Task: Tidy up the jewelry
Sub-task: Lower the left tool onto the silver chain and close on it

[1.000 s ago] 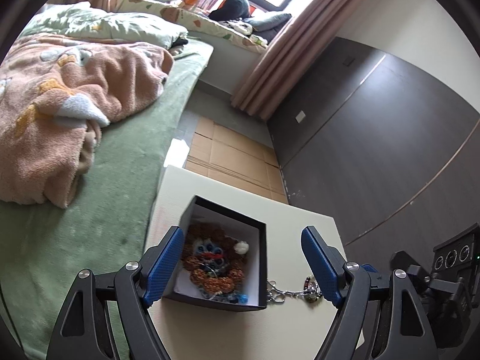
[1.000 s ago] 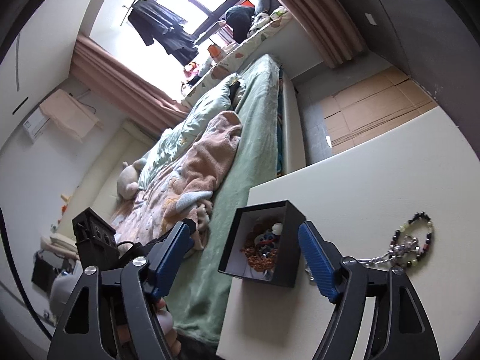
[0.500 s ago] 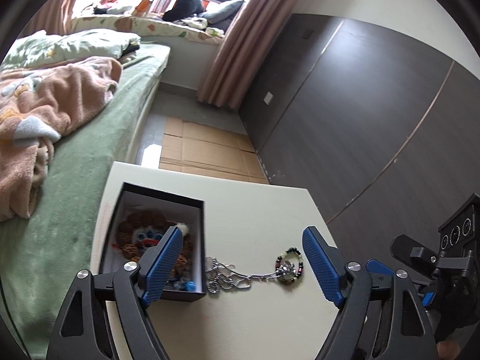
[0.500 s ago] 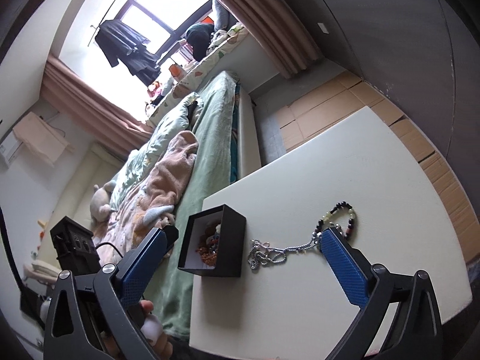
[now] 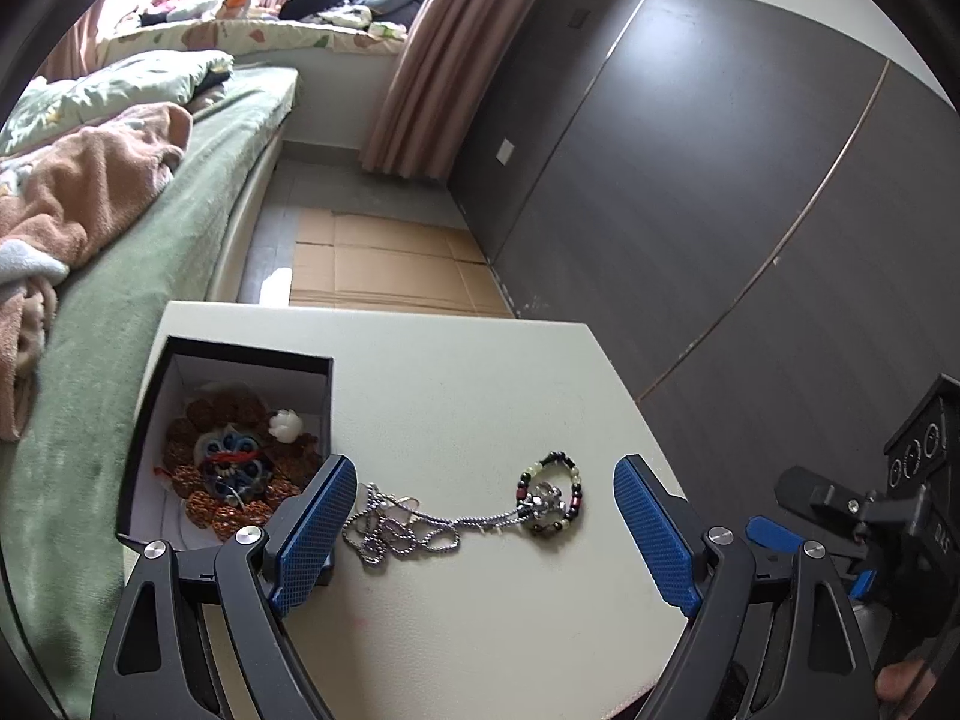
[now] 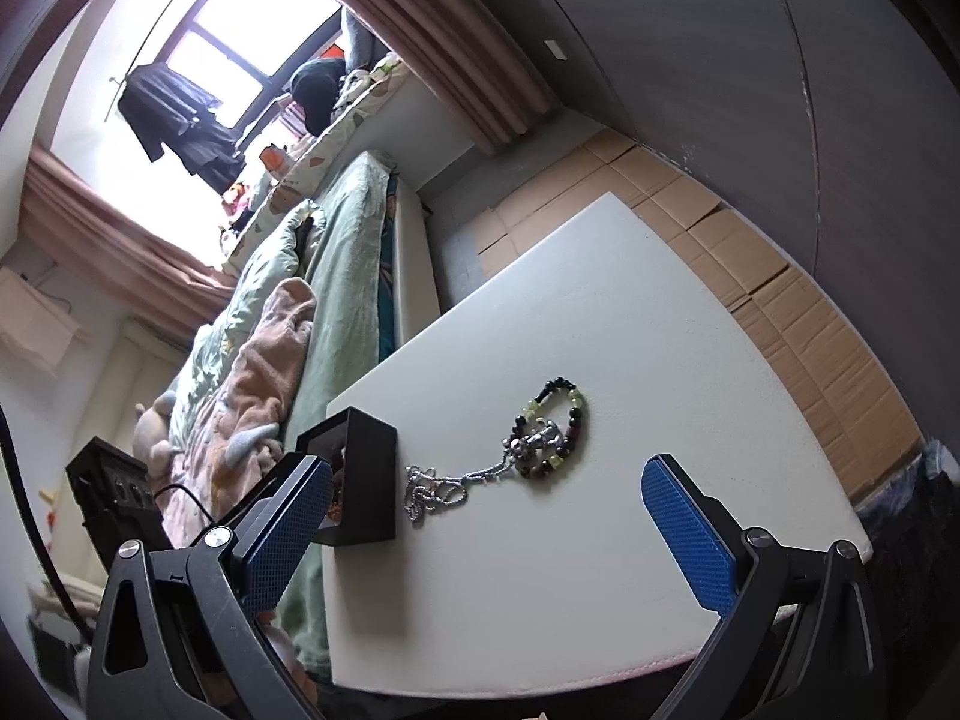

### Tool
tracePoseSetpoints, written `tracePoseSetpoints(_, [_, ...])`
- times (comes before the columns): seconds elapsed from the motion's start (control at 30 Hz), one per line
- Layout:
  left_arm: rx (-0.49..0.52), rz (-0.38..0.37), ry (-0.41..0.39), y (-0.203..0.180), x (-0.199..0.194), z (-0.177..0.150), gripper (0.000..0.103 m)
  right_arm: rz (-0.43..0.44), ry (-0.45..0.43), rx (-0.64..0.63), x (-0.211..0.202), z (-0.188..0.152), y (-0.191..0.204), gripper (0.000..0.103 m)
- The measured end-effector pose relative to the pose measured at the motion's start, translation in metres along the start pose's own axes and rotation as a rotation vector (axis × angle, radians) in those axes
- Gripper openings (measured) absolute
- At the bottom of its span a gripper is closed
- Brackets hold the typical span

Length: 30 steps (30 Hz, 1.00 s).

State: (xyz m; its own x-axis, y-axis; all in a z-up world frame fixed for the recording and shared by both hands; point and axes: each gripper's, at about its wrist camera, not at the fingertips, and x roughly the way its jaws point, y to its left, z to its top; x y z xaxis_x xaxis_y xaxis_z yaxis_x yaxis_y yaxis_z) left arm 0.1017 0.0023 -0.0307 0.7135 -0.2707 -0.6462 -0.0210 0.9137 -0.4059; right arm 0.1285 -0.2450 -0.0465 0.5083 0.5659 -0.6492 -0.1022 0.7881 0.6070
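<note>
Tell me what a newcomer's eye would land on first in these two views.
First, the tangled silver ball chain lying on the white table, running to a beaded bracelet of black, pale green and red beads. To its left stands the open black box holding a reddish-brown beaded piece. The open left gripper frames the chain.

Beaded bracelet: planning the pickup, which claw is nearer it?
Left, seemingly. The beaded bracelet sits between the left claw's open fingertips; the right claw hangs farther back.

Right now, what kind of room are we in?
Most likely a bedroom. There's a bed with a green sheet and a peach blanket, curtains at a bright window, and a small white table beside the bed.
</note>
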Motion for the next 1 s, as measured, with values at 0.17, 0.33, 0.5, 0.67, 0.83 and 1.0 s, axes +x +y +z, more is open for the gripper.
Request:
tracePoseSetpoints(0.17, [0.025,0.007,0.042,-0.004,0.015,-0.003,0.084,-0.027,0.005,0.075,0.003,0.005,-0.018,0.103])
tracePoseSetpoints(0.33, [0.054,0.005,0.111,-0.013,0.037,-0.007,0.065,-0.026,0.003,0.123,0.001,0.012,-0.031,0.103])
tracePoseSetpoints(0.5, [0.118,0.012,0.174,-0.026,0.057,-0.015,0.061,-0.02,0.004,0.163,0.001,0.018,-0.041,0.103])
tracePoseSetpoints(0.67, [0.227,0.078,0.248,-0.036,0.08,-0.028,0.055,-0.019,-0.003,0.173,-0.001,0.024,-0.045,0.103])
tracePoseSetpoints(0.83, [0.267,0.087,0.278,-0.04,0.094,-0.033,0.054,-0.013,-0.003,0.185,-0.001,0.029,-0.049,0.103])
tracePoseSetpoints(1.0, [0.282,0.068,0.262,-0.048,0.104,-0.03,0.054,-0.009,-0.009,0.197,-0.001,0.034,-0.052,0.103])
